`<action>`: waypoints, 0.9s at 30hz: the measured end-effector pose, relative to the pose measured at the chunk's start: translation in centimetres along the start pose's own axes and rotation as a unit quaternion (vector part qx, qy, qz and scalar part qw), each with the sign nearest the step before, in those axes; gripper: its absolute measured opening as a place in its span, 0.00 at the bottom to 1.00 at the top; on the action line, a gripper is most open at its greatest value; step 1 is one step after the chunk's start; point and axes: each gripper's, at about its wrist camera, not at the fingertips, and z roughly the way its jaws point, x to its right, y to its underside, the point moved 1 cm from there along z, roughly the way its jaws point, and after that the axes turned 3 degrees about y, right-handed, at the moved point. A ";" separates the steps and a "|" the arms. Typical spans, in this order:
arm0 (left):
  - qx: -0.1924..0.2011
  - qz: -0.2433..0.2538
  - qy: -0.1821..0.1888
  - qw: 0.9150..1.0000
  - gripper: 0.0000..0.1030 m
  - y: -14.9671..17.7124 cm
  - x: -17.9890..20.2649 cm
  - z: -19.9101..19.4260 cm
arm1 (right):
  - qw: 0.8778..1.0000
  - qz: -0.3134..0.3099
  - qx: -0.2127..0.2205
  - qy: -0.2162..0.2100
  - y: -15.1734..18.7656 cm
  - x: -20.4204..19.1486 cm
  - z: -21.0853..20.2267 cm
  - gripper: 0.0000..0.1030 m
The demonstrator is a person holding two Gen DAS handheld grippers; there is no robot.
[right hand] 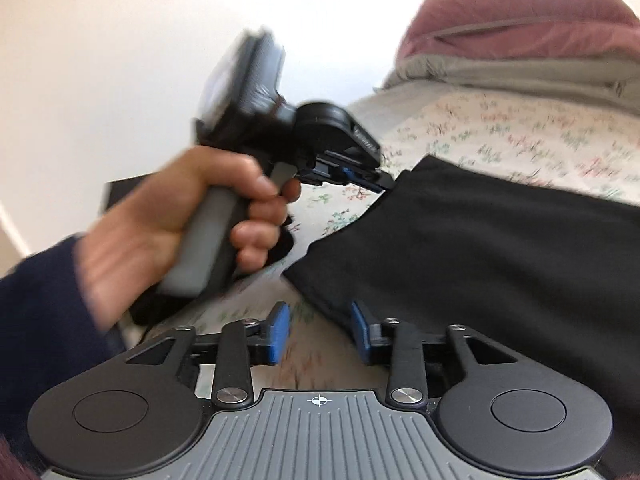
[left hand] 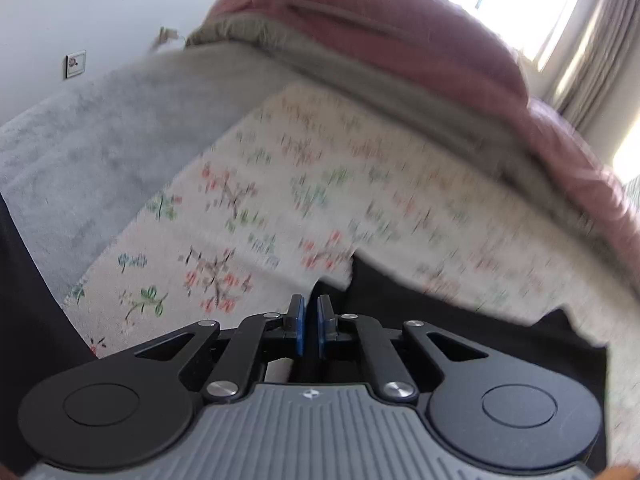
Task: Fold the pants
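Note:
The black pants (right hand: 480,248) lie on a floral bedsheet (right hand: 520,132). My left gripper (left hand: 311,306) is shut on the pants' edge (left hand: 400,292), with black fabric between its blue pads. In the right wrist view the left gripper (right hand: 376,182), held in a hand, pinches the far left corner of the pants and lifts it a little. My right gripper (right hand: 320,316) is open; its right pad (right hand: 360,328) touches the near edge of the pants and its left pad (right hand: 278,332) is over the sheet.
A pink quilt (left hand: 400,20) and a grey-green blanket (left hand: 360,68) are piled at the far side of the bed. A grey blanket (left hand: 100,140) lies left of the floral sheet. A white wall with a switch (left hand: 75,64) is behind.

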 end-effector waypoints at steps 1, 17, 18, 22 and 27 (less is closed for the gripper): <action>0.012 -0.001 0.003 1.000 0.24 -0.2 0.5 -0.7 | 1.000 0.009 0.002 -0.018 0.3 0.5 -2.4 0.50; -0.103 0.216 0.158 0.958 0.28 11.6 19.9 -1.0 | 0.972 0.065 -0.075 0.212 5.2 17.2 -12.1 0.16; -0.117 0.231 0.156 0.953 0.28 12.3 20.4 -0.7 | 0.970 0.052 -0.091 0.221 5.5 17.0 -11.5 0.15; -0.158 0.281 0.110 0.940 0.29 16.0 20.1 0.6 | 0.970 0.013 -0.107 0.220 6.1 16.2 -11.8 0.16; -0.146 0.279 0.109 0.943 0.29 15.5 19.2 -0.4 | 0.972 0.012 -0.107 0.209 5.5 16.0 -13.1 0.19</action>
